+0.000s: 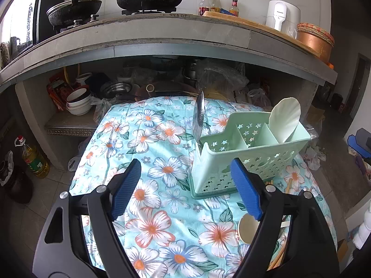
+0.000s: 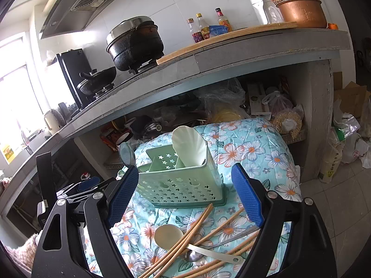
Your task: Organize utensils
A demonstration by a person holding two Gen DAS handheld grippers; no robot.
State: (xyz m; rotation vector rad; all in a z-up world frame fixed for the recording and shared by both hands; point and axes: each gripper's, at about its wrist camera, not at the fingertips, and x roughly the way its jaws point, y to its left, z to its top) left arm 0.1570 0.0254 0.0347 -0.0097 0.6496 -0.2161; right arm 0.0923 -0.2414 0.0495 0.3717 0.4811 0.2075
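left wrist view shows the left gripper (image 1: pixel 186 186) hanging over the floral blue quilted cloth (image 1: pixel 148 139) that covers the surface, its blue-padded jaws spread wide apart with nothing between them. just ahead and to the right stands the pale green plastic utensil caddy with star-shaped cutouts (image 1: pixel 245 153), upright on the cloth. a white shell-shaped plastic scoop (image 1: pixel 285 118) leans in its far right compartment, and a shiny metal spatula blade (image 1: pixel 200 115) pokes up at the caddy's left end, though i cannot tell which slot it sits in. near the right jaw a round beige ladle bowl (image 1: pixel 248 228) lies on the cloth.

from the right wrist view, the right gripper (image 2: pixel 187 193) also has its jaws well apart and empty, framing the same caddy (image 2: pixel 178 185). on the cloth (image 2: pixel 252 148) in front of the caddy lies a loose heap: several long wooden chopsticks (image 2: pixel 192 229) crossing one another, the beige ladle (image 2: pixel 168 234) with its light handle running right, and a metal spoon (image 2: pixel 193 256) lying under the chopsticks. the scoop (image 2: pixel 189 147) stands in the caddy's right compartment. behind, a black cooking pot (image 2: pixel 134 44) sits on the stove.
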